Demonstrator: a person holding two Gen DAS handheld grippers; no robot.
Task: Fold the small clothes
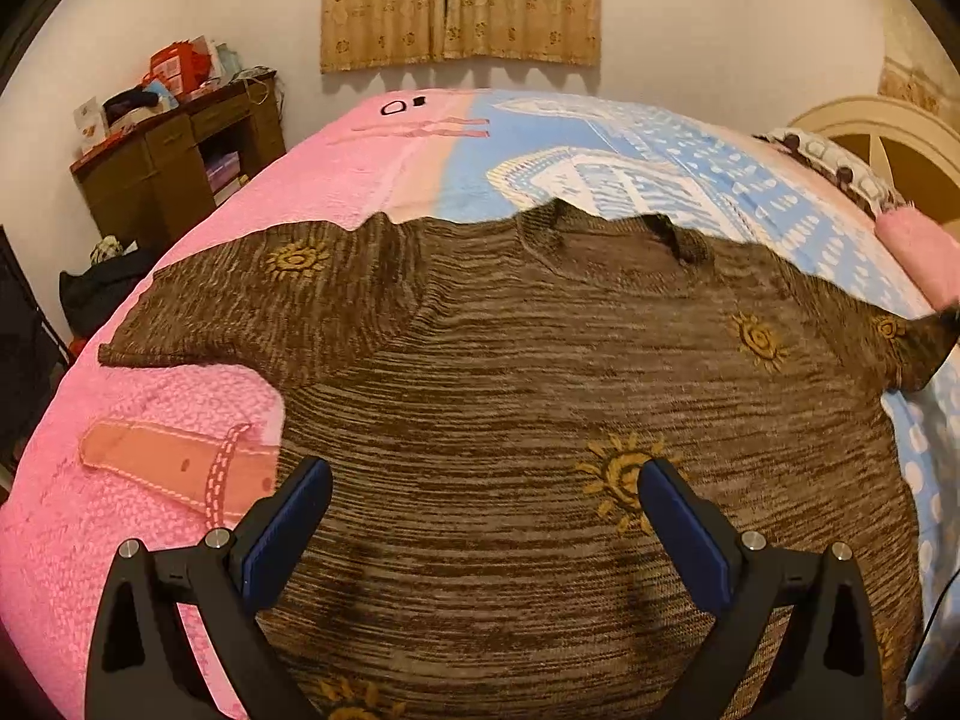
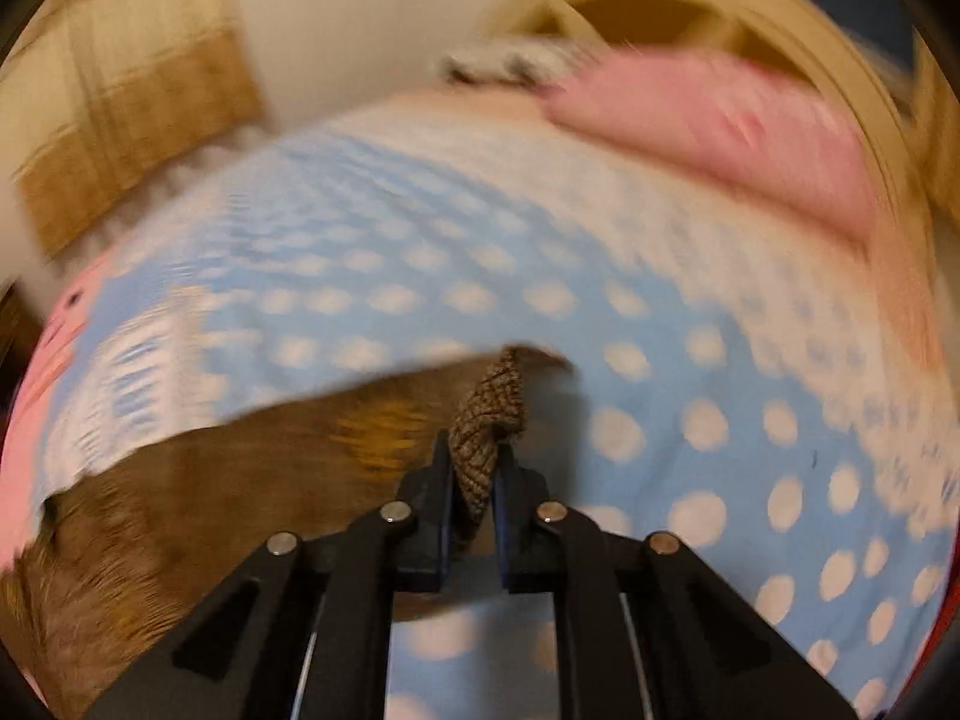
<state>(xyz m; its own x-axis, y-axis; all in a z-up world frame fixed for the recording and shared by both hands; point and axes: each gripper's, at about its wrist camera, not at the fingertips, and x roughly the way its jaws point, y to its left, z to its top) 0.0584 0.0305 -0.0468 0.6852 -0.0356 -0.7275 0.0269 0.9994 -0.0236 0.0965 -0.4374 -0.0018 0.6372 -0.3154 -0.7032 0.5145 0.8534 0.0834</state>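
Early stage: the brown striped knit sweater with yellow sun motifs (image 1: 540,372) lies flat, face up, spread across the pink-and-blue quilted bedspread (image 1: 198,222), collar at 12 o'clock in the left wrist view. No fold visible yet; both sleeves and the body are left to do.

The right gripper (image 2: 477,480) is clamped narrow on a bunched bit of the knit's sleeve cuff, which sticks up between its pads. The rest of the sweater trails off toward 8–9 o'clock in that blurred view, over the blue dotted part of the spread. Looks like the first sleeve fold is starting.

The left gripper (image 1: 483,498) stands wide, holding nothing, with the sweater's lower body beneath it. One blue pad sits near the garment's side edge at 9 o'clock, the other over a sun motif.
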